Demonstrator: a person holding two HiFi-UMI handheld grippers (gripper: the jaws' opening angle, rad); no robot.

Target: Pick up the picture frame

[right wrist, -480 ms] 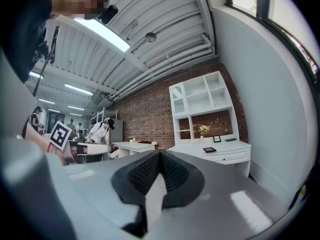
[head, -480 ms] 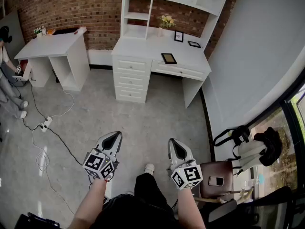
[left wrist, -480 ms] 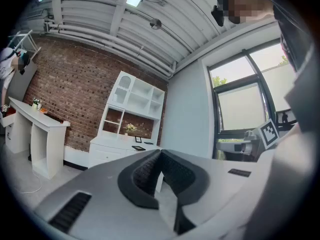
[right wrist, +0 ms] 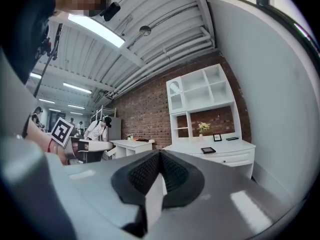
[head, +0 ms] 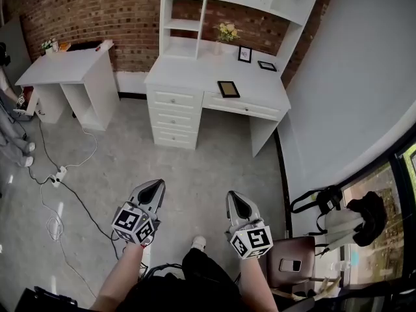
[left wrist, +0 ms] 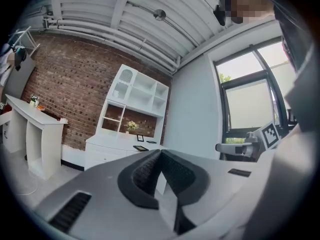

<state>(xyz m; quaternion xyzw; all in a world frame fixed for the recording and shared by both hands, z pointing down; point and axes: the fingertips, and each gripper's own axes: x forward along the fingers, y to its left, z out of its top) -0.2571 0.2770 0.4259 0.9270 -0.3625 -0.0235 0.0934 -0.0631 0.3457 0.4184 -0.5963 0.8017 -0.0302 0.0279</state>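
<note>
A dark picture frame (head: 228, 89) lies flat near the front edge of the white desk (head: 195, 77); it also shows as a small dark frame (left wrist: 140, 148) and as the frame (right wrist: 208, 150) in the gripper views. Two more frames sit further back: an upright one (head: 244, 54) and a flat one (head: 266, 65). My left gripper (head: 155, 188) and right gripper (head: 234, 199) are held level over the floor, well short of the desk. Both are shut with nothing between the jaws.
A second white desk (head: 65, 67) stands at the left against the brick wall. Cables and a power strip (head: 57, 174) trail over the floor on the left. A brown chair with a phone (head: 290, 264) and bags (head: 338, 213) are at the right. A person's legs (head: 10, 132) show at the far left.
The view has moved a little towards the desk, which sits slightly lower and larger in the head view. Both grippers keep their pose and stay shut.
</note>
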